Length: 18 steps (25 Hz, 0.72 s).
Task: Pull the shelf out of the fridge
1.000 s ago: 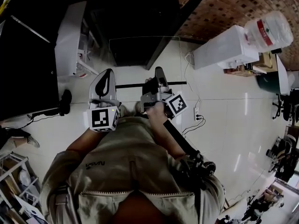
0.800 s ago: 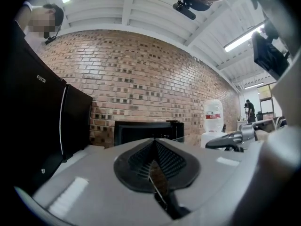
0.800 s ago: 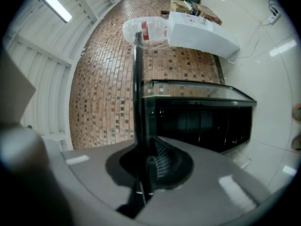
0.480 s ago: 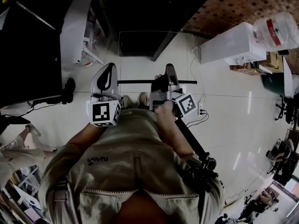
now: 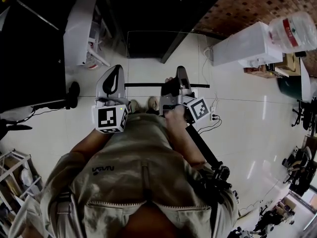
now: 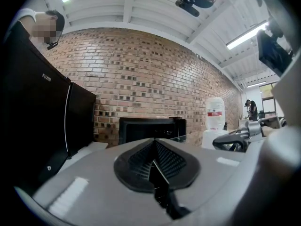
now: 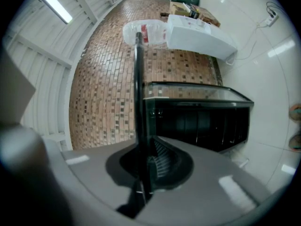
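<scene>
Shelf (image 5: pixel 148 85) looks almost clear of fridge (image 5: pixel 148 9), right gripper (image 5: pixel 179 81) clamped on shelf's front edge, left gripper (image 5: pixel 113 78) closed, holding nothing.

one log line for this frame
left gripper shut, empty | right gripper shut on shelf edge | shelf out of fridge
</scene>
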Each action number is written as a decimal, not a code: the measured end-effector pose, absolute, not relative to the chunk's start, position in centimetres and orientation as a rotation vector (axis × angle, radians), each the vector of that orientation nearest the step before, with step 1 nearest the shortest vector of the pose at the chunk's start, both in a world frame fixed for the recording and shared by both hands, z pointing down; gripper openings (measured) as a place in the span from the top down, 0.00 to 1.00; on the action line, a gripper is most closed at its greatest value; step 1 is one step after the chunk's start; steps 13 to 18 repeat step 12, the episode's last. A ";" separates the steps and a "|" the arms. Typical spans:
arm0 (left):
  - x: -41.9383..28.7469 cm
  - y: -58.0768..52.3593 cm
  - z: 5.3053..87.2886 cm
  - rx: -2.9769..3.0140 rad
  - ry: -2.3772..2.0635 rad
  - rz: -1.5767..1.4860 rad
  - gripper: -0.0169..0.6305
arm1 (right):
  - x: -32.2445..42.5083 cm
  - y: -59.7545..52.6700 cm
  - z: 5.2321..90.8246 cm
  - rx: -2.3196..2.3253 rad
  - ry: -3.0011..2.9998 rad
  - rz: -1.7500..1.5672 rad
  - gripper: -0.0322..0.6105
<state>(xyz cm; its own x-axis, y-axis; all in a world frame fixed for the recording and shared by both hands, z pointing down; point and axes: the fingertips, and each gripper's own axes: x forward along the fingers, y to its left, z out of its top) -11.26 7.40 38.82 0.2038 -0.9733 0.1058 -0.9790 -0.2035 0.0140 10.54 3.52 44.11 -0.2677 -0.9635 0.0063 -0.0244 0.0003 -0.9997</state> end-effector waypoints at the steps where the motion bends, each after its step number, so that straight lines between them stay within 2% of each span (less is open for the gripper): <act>1: -11.2 7.5 38.9 2.375 -1.931 0.113 0.96 | 10.6 3.6 44.2 -1.088 1.422 -1.399 0.93; 18: -11.1 7.7 38.6 2.388 -1.933 0.112 0.96 | 10.7 3.6 43.9 -1.070 1.420 -1.390 0.93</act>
